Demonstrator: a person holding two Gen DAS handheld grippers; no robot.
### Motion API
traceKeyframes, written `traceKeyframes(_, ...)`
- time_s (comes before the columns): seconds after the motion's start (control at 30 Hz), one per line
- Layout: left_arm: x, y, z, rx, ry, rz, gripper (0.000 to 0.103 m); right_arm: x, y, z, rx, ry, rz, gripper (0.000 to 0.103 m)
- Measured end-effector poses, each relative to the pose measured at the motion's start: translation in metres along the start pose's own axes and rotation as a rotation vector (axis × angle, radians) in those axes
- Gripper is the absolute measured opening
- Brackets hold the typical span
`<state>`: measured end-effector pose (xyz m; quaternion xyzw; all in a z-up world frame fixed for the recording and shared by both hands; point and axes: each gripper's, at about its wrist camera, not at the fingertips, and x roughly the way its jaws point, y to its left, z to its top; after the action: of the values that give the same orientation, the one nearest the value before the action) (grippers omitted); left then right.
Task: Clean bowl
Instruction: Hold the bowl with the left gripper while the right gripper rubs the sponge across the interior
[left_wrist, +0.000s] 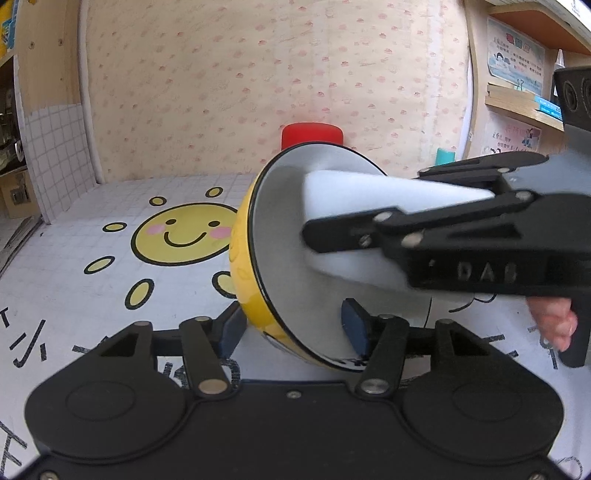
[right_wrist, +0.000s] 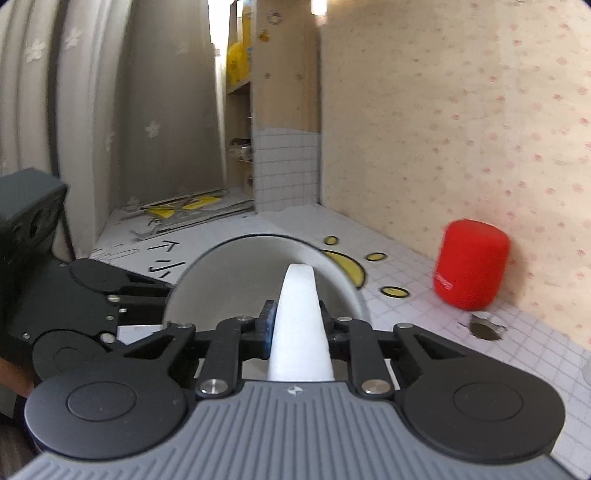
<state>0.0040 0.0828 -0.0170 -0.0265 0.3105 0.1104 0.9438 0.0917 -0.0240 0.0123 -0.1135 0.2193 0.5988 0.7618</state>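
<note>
Yellow bowl (left_wrist: 291, 258) tipped on its side above the sun-print table (left_wrist: 74, 295), rim between the left gripper's (left_wrist: 295, 328) pads, right gripper (right_wrist: 295, 325) clenched on white sponge (right_wrist: 299, 317) inside it.

The right gripper (right_wrist: 295, 325) pinches a white sponge (right_wrist: 300, 325), its tip inside the tilted bowl (right_wrist: 236, 273). The left gripper (right_wrist: 110, 306) holds the bowl's left rim. A red can (right_wrist: 471, 264) stands by the tabletop's (right_wrist: 517, 350) back edge.

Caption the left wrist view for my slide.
Right gripper pushes white sponge into tilted yellow bowl.
</note>
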Motion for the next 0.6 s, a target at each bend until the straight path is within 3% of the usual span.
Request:
traceKeyframes(0.17, 0.001, 0.002, 0.001, -0.001, 0.000, 0.003, 0.059, 0.002, 0.006, -0.002, -0.032, 0.034, 0.040, 0.022)
traceKeyframes(0.37, 0.001, 0.002, 0.002, 0.000, 0.002, 0.001, 0.059, -0.004, -0.007, 0.000, 0.019, -0.005, -0.017, 0.021)
traceKeyframes(0.6, 0.002, 0.001, 0.006, 0.002, 0.008, 0.001, 0.059, 0.003, -0.001, -0.002, -0.007, 0.042, 0.063, 0.022)
